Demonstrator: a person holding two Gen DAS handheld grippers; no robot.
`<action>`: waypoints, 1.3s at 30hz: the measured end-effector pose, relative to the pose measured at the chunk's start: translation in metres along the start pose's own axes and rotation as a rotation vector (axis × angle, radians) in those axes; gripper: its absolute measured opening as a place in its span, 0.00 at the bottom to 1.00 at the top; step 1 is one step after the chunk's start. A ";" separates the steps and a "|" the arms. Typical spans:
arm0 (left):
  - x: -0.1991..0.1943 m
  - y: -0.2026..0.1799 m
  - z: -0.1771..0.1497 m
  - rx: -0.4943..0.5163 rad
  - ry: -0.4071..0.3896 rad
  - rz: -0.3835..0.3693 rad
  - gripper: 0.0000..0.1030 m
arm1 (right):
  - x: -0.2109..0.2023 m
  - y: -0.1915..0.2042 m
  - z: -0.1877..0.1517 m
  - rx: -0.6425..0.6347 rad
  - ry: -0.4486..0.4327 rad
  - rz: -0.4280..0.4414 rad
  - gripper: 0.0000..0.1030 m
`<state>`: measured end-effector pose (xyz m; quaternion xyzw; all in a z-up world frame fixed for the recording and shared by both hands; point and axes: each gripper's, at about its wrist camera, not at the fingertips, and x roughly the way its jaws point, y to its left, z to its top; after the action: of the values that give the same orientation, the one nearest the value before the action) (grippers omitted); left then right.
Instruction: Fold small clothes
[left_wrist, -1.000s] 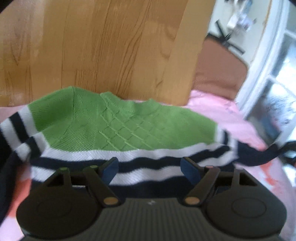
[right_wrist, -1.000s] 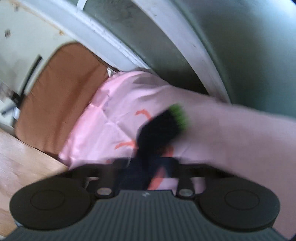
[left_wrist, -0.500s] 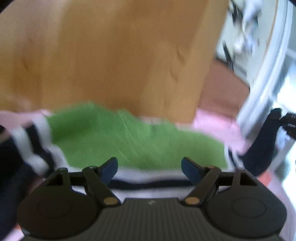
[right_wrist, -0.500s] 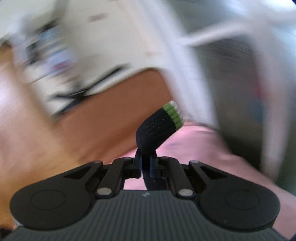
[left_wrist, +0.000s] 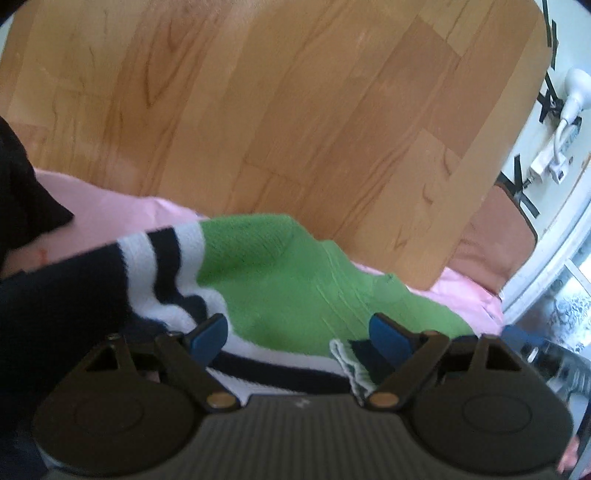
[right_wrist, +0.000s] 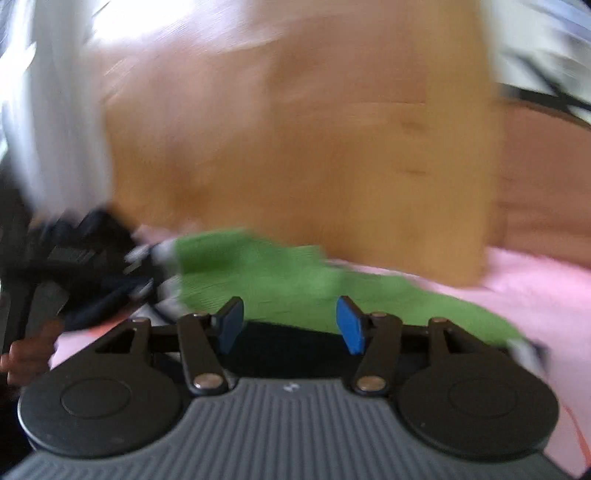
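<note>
A small knitted sweater (left_wrist: 295, 280), green across the chest with navy and white stripes, lies on a pink bedsheet (left_wrist: 122, 210) in front of a wooden headboard (left_wrist: 295, 110). The left claw (left_wrist: 299, 334) is spread wide just above the striped lower part, holding nothing; a navy sleeve (left_wrist: 74, 295) lies across the left of that view, and a ribbed cuff (left_wrist: 349, 360) rests on the body by the right finger, probably a sleeve folded inward. The right claw (right_wrist: 290, 325) is also spread and empty, low over the sweater's dark hem (right_wrist: 280, 343); this view is smeared, so whether it touches the cloth is hard to tell. Both claws look placed to take the hem and fold the body upward.
</note>
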<state>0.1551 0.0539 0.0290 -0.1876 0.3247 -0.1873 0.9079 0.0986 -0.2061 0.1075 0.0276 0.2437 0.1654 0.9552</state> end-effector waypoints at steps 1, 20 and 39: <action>0.003 -0.001 -0.002 -0.001 0.016 -0.005 0.84 | -0.012 -0.025 0.000 0.082 -0.024 -0.064 0.57; 0.033 -0.041 -0.008 0.130 0.057 0.191 0.10 | 0.009 -0.087 -0.010 0.187 -0.020 -0.305 0.41; -0.157 0.002 -0.072 0.197 -0.061 0.096 0.60 | -0.004 0.013 0.014 -0.067 0.049 -0.169 0.41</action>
<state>-0.0052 0.1119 0.0580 -0.0872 0.2858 -0.1686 0.9393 0.0981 -0.1948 0.1238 -0.0289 0.2626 0.0931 0.9600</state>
